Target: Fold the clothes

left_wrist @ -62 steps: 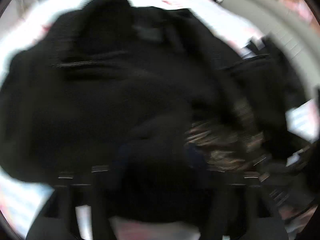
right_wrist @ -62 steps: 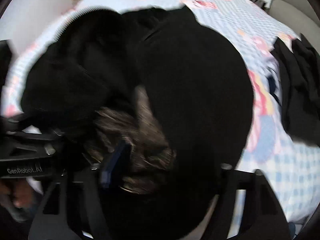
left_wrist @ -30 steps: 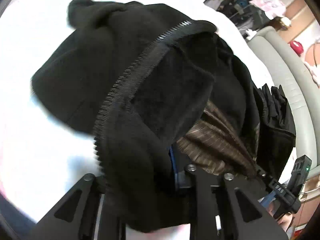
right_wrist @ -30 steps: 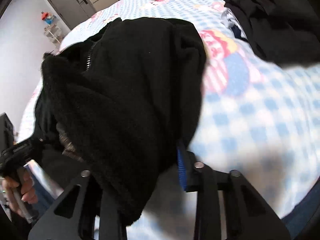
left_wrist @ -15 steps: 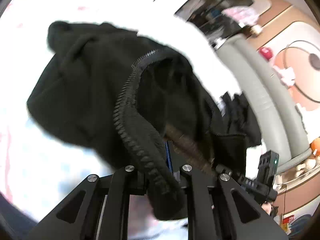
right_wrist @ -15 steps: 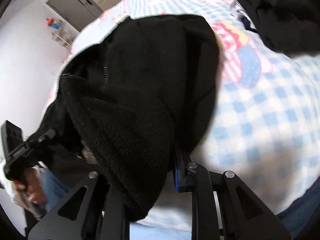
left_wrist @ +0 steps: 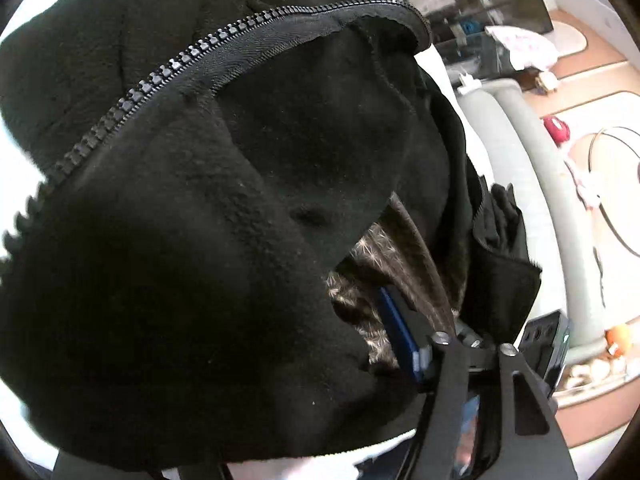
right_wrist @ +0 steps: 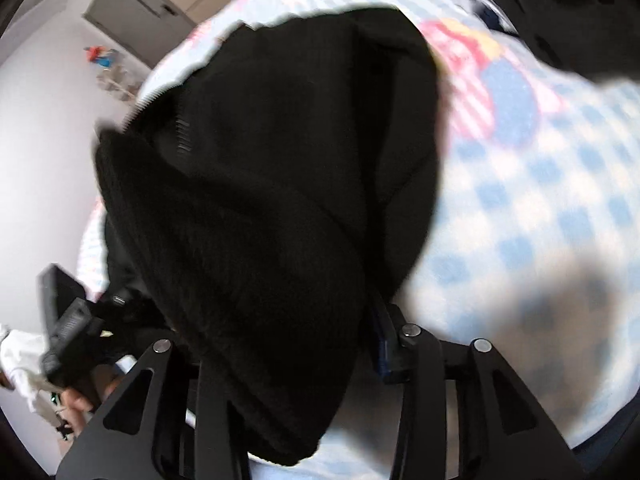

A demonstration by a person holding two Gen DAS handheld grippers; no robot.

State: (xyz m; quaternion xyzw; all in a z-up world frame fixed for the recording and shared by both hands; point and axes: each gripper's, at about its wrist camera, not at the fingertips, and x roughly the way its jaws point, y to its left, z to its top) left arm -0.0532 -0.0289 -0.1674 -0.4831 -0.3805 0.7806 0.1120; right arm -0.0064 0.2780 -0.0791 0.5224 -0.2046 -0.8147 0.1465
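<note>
Both of our tongs are buried in the same black fleece zip-up jacket (left_wrist: 200,260): our left gripper (left_wrist: 304,392) is pinching a thick bunch of the fleece, with only its blue-padded right finger (left_wrist: 400,340) showing beside the cloth, and our right gripper (right_wrist: 288,368) is likewise clamped on a hanging fold of the black fleece zip-up jacket (right_wrist: 280,200), its blue pad (right_wrist: 382,344) pressed against the fabric's right edge. From the left tongs, the jacket fills nearly everything ahead of us, bulging up and over the fingers; a black toothed zipper (left_wrist: 192,56) runs diagonally across it, up and to the left of the grip. Just ahead of the blue pad, a brown patterned lining (left_wrist: 384,256) peeks out from under the fleece. To the right of the left tongs we see the other handheld device and, further out, a grey padded rail (left_wrist: 540,184). From the right tongs, the jacket hangs above a blue-and-white checked bedsheet with cartoon prints (right_wrist: 540,200), which spreads out to the right and ahead. Another pile of dark clothing (right_wrist: 568,8) lies well ahead at upper right. To the left, the person's hand (right_wrist: 80,404) holds the left device, low beside the jacket
</note>
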